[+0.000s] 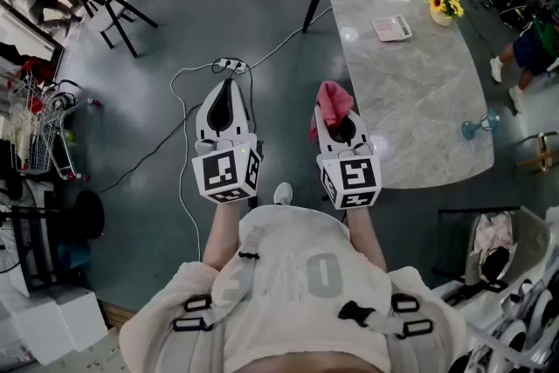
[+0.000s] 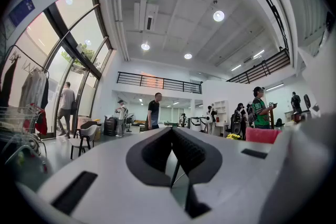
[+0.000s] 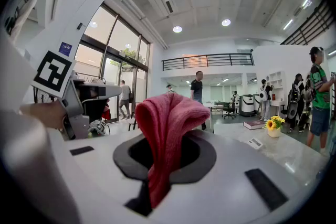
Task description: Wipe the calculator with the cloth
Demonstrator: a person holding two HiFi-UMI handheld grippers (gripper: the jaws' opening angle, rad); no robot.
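Two closed grippers: right gripper (image 1: 337, 116) pinches the pink cloth (image 1: 332, 103), left gripper (image 1: 228, 85) empty; calculator (image 1: 391, 28) lies at one o'clock.

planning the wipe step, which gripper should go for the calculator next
Right. The right gripper is shut on the pink cloth and sits beside the marble table, nearer the calculator. The left gripper is shut, empty, and out over the floor.

White left gripper (image 1: 229, 83), right gripper (image 1: 335, 114) (black-white marker cubes (image 1: 229, 174)); pale shirt (image 1: 297, 271), grey straps (image 1: 242, 273), black buckles (image 1: 354, 313).
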